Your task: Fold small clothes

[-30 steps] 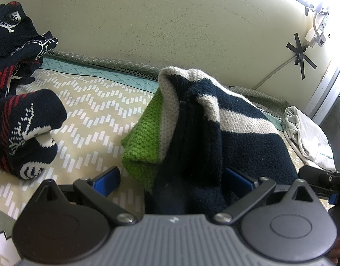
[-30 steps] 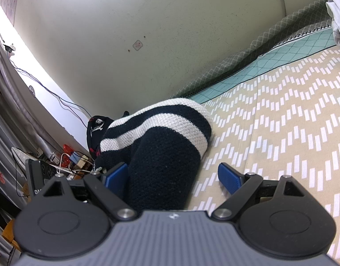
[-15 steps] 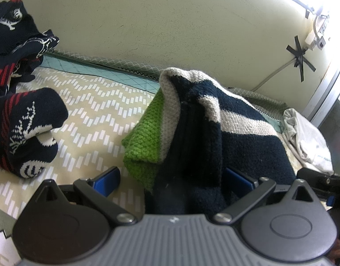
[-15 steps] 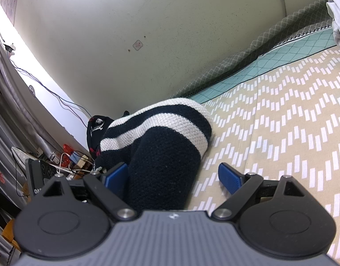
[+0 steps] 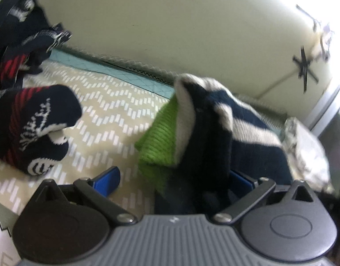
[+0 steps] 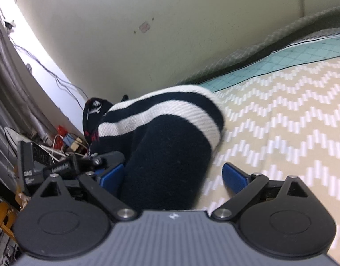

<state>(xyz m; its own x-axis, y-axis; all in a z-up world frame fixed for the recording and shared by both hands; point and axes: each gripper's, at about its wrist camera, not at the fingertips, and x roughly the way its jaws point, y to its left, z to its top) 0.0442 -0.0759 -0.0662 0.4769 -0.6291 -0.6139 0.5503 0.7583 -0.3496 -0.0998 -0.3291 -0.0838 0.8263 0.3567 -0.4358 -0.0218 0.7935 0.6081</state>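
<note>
Folded navy-and-cream striped sweater (lime-green cuff showing) sits bunched.

- You are working over a bed cover in beige with a white zigzag of short dashes; a teal quilted band runs along its far edge by the wall.
- A striped knit garment, navy and cream with a green part, lies bunched on the cover in front of you.
- To your left, a rolled navy piece with red and white markings rests on it, near a dark heap further back.
- At the right, a crumpled white cloth lies just beside the striped knit.
</note>
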